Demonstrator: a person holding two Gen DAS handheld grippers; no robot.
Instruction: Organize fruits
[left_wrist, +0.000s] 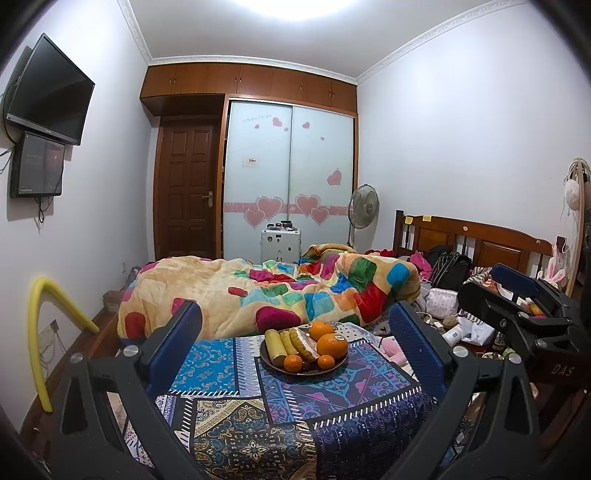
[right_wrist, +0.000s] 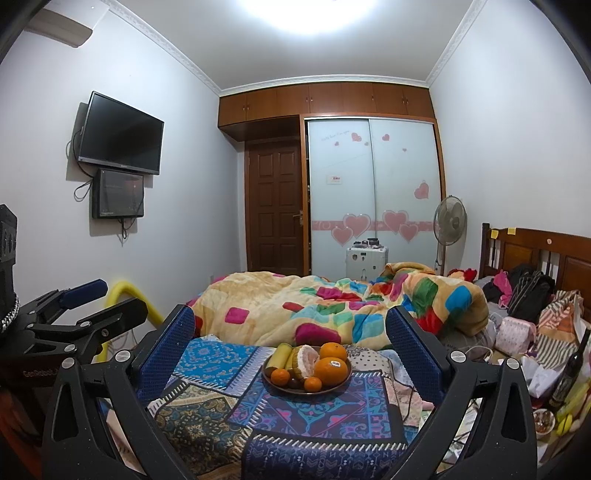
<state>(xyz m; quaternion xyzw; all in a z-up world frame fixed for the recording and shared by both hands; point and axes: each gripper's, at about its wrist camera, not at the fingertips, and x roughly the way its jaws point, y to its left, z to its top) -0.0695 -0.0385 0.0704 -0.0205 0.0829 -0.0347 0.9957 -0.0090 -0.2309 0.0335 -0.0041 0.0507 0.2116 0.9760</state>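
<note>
A brown plate (left_wrist: 271, 364) (right_wrist: 345, 380) of fruit sits on a patterned blue cloth (left_wrist: 314, 406) (right_wrist: 314, 417). On it are large oranges (left_wrist: 332, 345) (right_wrist: 325, 370), small tangerines (left_wrist: 293, 363) (right_wrist: 280, 377), a banana (left_wrist: 275, 344) (right_wrist: 279, 355) and a cut pomelo piece (left_wrist: 304, 341) (right_wrist: 307, 357). My left gripper (left_wrist: 295, 332) is open and empty, held back from the plate, its blue pads either side. My right gripper (right_wrist: 291, 336) is open and empty, likewise short of the plate. The right gripper also shows at the right of the left wrist view (left_wrist: 517, 291), the left at the left of the right wrist view (right_wrist: 96, 299).
A colourful quilt (left_wrist: 280, 291) (right_wrist: 332, 306) lies heaped on the bed behind the cloth. Bags and clutter (left_wrist: 450, 269) (right_wrist: 532, 295) fill the right side by the headboard. A dark bottle (right_wrist: 570, 373) stands at right. A yellow foam tube (left_wrist: 40, 332) leans at left.
</note>
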